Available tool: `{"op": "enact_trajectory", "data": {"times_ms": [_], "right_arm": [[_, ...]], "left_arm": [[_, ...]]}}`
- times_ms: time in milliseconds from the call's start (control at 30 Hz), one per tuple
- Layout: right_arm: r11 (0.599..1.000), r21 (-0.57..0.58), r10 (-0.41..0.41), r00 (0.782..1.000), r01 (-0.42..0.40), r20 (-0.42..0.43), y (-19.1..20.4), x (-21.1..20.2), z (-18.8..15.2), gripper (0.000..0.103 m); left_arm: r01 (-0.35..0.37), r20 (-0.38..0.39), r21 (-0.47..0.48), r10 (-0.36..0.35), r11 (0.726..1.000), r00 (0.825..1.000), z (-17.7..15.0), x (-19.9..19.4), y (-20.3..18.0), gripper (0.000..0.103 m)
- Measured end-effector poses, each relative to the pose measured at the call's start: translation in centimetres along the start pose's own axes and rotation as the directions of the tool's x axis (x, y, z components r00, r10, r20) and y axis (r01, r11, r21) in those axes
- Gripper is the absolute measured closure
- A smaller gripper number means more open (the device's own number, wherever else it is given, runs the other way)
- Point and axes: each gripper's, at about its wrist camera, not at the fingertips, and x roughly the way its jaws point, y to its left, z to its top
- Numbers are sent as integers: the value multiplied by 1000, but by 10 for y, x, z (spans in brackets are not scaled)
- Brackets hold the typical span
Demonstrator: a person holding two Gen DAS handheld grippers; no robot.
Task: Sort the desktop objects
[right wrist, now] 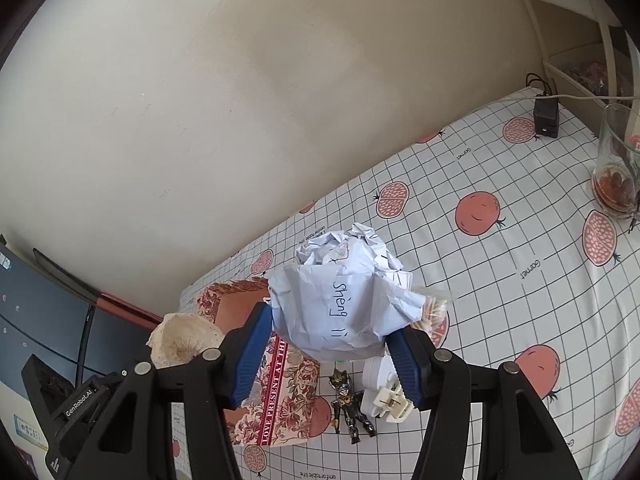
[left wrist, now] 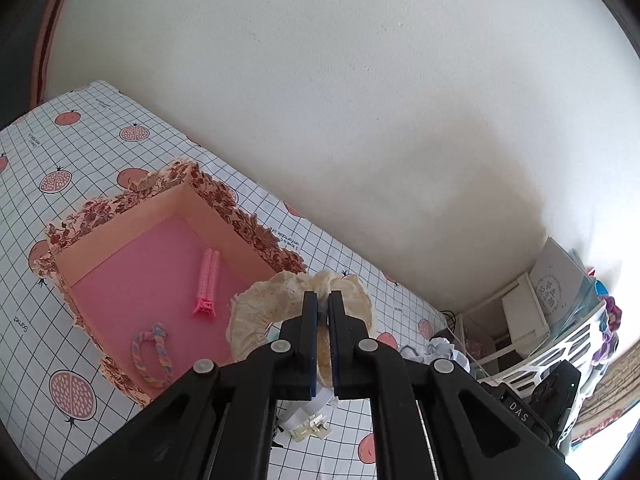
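Note:
My left gripper point(left wrist: 323, 304) is shut on a cream lace scrunchie point(left wrist: 264, 312), held above the near right corner of the open floral box point(left wrist: 132, 208). The box has a pink floor with a pink hair clip point(left wrist: 208, 282) and a pastel braided band point(left wrist: 154, 354) inside. My right gripper point(right wrist: 332, 340) is shut on a crumpled paper ball point(right wrist: 344, 300) with handwriting, lifted above the table. The scrunchie point(right wrist: 180, 340) and the left gripper's body show at the left of the right wrist view, next to the box point(right wrist: 280, 396).
A small dark figurine point(right wrist: 350, 408) and a white plug point(right wrist: 386, 392) lie on the pomegranate-print tablecloth point(right wrist: 500, 280) under the paper. A glass point(right wrist: 618, 160) and a black adapter point(right wrist: 546, 116) stand far right. A white basket point(left wrist: 560, 352) and shelves sit beyond the table end.

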Motion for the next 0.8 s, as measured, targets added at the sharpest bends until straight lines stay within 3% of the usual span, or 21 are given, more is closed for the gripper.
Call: {"op": "enact_trajectory", "data": {"times_ms": [333, 800], "right_arm": [[999, -42, 23, 999, -24, -26, 26, 12, -16, 42], [988, -130, 67, 993, -80, -97, 76, 45, -56, 42]], "left_arm": [[-6, 46, -69, 9, 998, 999, 12, -15, 23, 98], [-78, 61, -187, 90, 979, 994, 18, -33, 61, 98]]}}
